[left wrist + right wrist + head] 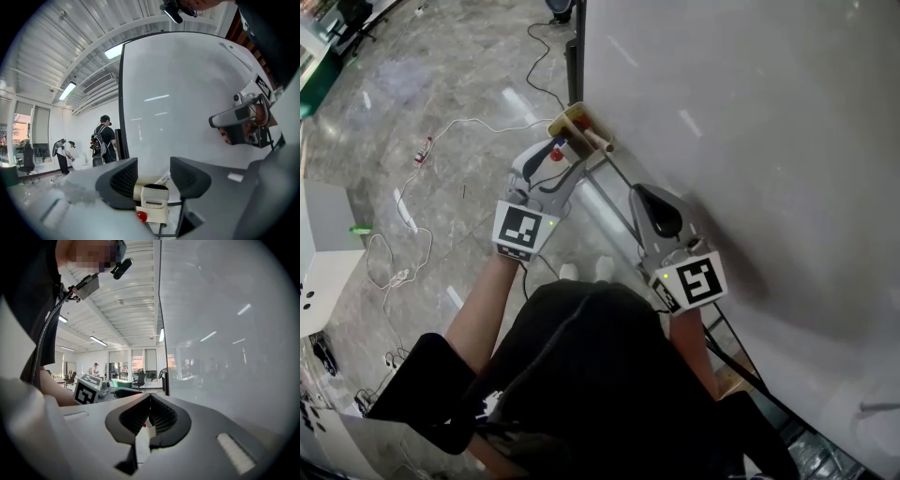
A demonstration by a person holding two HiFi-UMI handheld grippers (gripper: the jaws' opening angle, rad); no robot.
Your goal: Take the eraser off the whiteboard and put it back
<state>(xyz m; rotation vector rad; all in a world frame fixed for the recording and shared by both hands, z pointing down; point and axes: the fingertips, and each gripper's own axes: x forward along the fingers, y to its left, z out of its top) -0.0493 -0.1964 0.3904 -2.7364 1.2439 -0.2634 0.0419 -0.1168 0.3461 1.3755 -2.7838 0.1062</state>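
Observation:
The whiteboard fills the right side of the head view and stands upright. The eraser is a tan and cream block at the board's left edge. My left gripper reaches up to it and is shut on it. In the left gripper view the eraser sits between the two dark jaws of the left gripper, with the whiteboard behind it. My right gripper hangs lower, close to the board, shut and holding nothing. In its own view the right gripper has its jaws meeting beside the whiteboard.
The board's metal stand bars run under both grippers. White cables trail over the grey stone floor. A white cabinet stands at the left. A person with a backpack stands far off beyond the board.

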